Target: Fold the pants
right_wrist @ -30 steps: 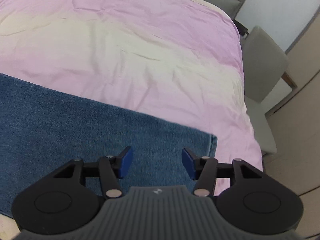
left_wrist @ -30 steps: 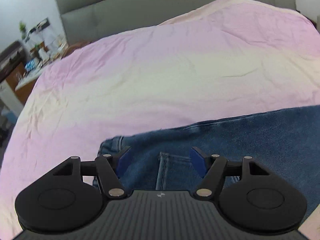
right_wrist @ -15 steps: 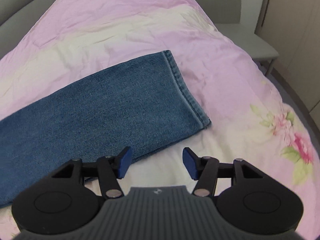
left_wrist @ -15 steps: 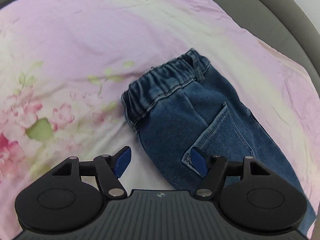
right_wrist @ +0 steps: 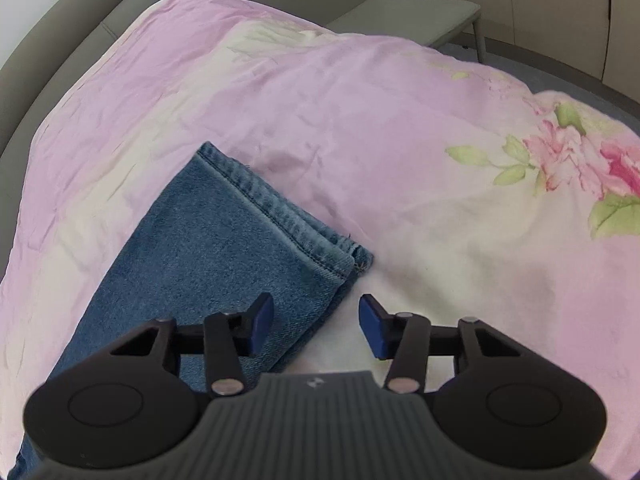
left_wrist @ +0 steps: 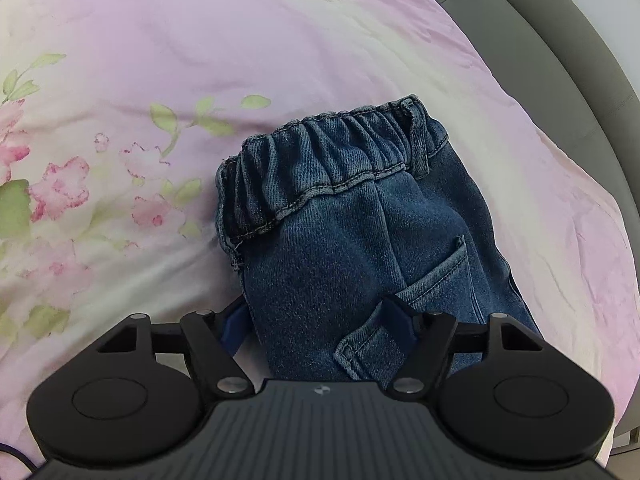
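Blue denim pants lie flat on the bed, folded lengthwise. In the left wrist view their elastic waistband (left_wrist: 320,160) and a back pocket (left_wrist: 432,280) show. My left gripper (left_wrist: 316,326) hangs open low over the waist end, straddling the denim's near side edge. That edge partly hides the left pad (left_wrist: 234,330). In the right wrist view the leg (right_wrist: 216,256) ends in a stitched hem (right_wrist: 280,212). My right gripper (right_wrist: 316,324) hovers by the hem's near corner, its jaws closing. The leg's side edge lies between the pads, and neither pad presses on it.
A pink bedsheet (left_wrist: 200,40) with flower prints (right_wrist: 580,160) covers the bed. A grey padded bed frame (left_wrist: 560,48) runs along the far side. A grey chair (right_wrist: 400,4) and pale cupboard doors (right_wrist: 540,8) stand beyond the bed's corner.
Both grippers rolled and dropped toward the pants. The left one went from mid-denim to the waist's side edge, the right from over the leg to the hem corner. The right jaws narrowed a little.
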`<control>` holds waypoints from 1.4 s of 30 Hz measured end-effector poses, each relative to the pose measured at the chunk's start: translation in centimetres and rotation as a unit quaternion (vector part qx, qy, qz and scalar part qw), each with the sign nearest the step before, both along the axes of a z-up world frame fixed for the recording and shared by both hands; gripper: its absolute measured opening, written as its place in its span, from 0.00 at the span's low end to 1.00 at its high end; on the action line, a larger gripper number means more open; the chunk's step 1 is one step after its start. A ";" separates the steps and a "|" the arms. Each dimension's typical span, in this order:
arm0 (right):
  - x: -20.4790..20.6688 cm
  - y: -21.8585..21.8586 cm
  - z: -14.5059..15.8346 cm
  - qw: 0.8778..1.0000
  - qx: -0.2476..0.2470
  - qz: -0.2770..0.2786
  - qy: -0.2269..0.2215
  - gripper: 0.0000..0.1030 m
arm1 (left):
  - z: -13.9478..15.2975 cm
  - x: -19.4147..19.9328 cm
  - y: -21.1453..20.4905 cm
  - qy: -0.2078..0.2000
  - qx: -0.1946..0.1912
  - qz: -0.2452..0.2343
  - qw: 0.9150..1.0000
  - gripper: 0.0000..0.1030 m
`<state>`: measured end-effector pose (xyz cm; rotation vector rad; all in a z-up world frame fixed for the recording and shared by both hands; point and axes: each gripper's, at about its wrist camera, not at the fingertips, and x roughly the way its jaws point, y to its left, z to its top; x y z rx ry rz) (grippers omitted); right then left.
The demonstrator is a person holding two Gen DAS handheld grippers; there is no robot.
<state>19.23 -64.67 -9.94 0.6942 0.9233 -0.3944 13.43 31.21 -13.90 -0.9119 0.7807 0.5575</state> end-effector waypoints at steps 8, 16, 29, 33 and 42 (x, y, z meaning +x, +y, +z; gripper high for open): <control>1.4 0.7 -1.6 0.999 -0.020 -0.023 -0.029 0.15 | 1.0 1.8 -1.0 0.034 0.030 0.004 0.999 0.62; 2.5 1.2 8.0 0.996 -0.053 0.008 -0.078 0.04 | 9.4 2.9 -1.5 0.026 0.069 -0.059 0.996 0.48; -1.2 -1.0 0.6 0.999 -0.036 -0.013 -0.001 0.04 | 1.2 0.4 0.8 0.099 0.028 -0.043 0.994 0.49; -1.0 -1.0 -0.3 0.999 -0.036 -0.008 -0.001 0.05 | 0.2 0.5 1.3 0.096 0.021 -0.041 0.994 0.58; -1.3 -1.7 1.7 0.999 -0.030 0.034 -0.012 0.05 | 6.3 1.6 -3.8 0.141 0.153 -0.142 0.968 0.72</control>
